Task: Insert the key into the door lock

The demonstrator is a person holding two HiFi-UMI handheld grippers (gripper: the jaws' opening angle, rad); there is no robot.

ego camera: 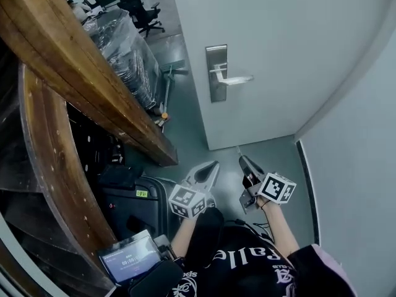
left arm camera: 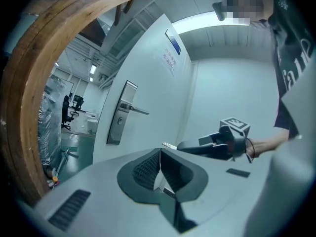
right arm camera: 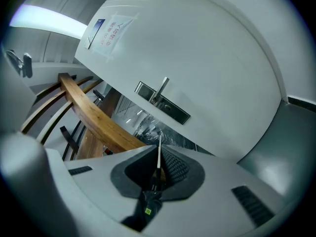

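A white door (ego camera: 272, 48) carries a steel lock plate (ego camera: 216, 73) with a lever handle (ego camera: 234, 78). My right gripper (ego camera: 244, 161) hangs low in front of the door, well below the lock, shut on a thin metal key (right arm camera: 159, 149) whose blade sticks out past the jaws toward the lock plate (right arm camera: 163, 103). The left gripper (ego camera: 212, 167) sits just left of it, jaws together with nothing between them. In the left gripper view the right gripper (left arm camera: 207, 144) shows with the key tip (left arm camera: 169, 145), and the lock plate (left arm camera: 120, 113) lies beyond the left gripper (left arm camera: 160, 154).
A curved wooden stair rail (ego camera: 74, 73) runs along the left. Plastic-wrapped goods (ego camera: 127, 48) and office chairs (ego camera: 142, 11) stand beyond. A wall (ego camera: 352, 153) meets the door at the right. A dark case (ego camera: 133, 203) and a small screen (ego camera: 129, 258) sit by the person's legs.
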